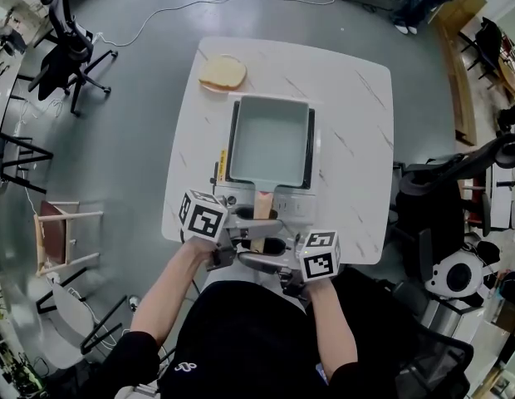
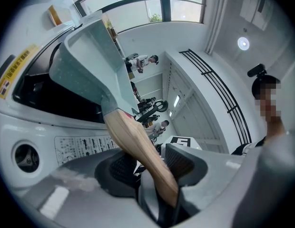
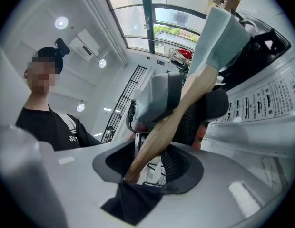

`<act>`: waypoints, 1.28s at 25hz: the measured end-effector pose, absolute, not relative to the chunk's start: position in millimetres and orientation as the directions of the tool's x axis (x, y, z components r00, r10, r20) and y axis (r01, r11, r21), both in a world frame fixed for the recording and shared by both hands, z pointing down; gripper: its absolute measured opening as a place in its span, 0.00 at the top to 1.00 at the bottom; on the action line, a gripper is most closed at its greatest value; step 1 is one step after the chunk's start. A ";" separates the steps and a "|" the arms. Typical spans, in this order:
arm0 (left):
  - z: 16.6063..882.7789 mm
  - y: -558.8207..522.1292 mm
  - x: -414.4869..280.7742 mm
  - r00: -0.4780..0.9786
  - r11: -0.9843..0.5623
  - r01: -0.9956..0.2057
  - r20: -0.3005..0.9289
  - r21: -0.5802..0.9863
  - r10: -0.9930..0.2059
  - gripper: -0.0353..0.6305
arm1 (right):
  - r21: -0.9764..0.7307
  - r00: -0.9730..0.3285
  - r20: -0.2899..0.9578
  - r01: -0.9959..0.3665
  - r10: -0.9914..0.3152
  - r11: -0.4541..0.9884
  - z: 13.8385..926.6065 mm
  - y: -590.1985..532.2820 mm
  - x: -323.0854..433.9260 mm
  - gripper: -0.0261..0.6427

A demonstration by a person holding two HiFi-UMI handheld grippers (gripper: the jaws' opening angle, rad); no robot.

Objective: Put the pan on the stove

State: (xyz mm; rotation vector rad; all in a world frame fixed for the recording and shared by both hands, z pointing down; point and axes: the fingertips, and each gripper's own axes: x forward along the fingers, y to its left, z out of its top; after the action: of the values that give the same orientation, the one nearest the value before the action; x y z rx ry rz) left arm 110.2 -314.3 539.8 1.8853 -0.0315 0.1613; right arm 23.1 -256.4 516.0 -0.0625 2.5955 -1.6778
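Note:
A pale green rectangular pan (image 1: 270, 140) lies flat on a portable stove (image 1: 297, 207) at the near side of the white table (image 1: 349, 98). Its wooden handle (image 1: 263, 204) points toward me. My left gripper (image 1: 245, 235) and right gripper (image 1: 270, 252) meet at the handle's end from opposite sides. In the left gripper view the handle (image 2: 138, 146) runs between the pads of the left gripper (image 2: 147, 167), which is shut on it, with the pan (image 2: 90, 56) beyond. In the right gripper view the right gripper (image 3: 147, 165) is likewise shut on the handle (image 3: 185, 99).
A slice of bread (image 1: 223, 73) lies at the table's far left corner. Chairs and stools stand on the floor left of the table, and an office chair and other gear on the right. A cable runs across the floor behind.

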 end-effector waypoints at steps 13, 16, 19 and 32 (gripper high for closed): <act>549.7 -325.8 110.8 0.987 -0.309 -0.127 0.150 0.943 0.052 0.65 | -0.916 -0.998 -0.028 0.004 -0.054 0.401 522.4 -267.9 23.8 0.69; 551.8 -327.1 110.7 0.987 -0.311 -0.127 0.150 0.942 0.050 0.65 | -0.917 -0.998 -0.020 -0.002 -0.052 0.400 525.5 -268.8 23.8 0.69; 554.0 -327.7 110.2 0.987 -0.311 -0.130 0.152 0.942 0.048 0.66 | -0.916 -0.999 -0.007 -0.013 -0.047 0.401 529.2 -269.0 23.3 0.69; 555.3 -327.4 106.8 0.993 -0.313 -0.095 0.112 0.945 0.038 0.65 | -0.917 -0.998 0.004 -0.025 -0.056 0.397 533.9 -271.0 21.4 0.69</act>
State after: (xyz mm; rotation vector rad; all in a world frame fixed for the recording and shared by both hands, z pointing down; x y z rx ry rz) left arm 106.8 -327.4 555.3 1.8845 -0.0413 0.1318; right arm 21.4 -271.0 533.9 -0.0757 2.6028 -1.7077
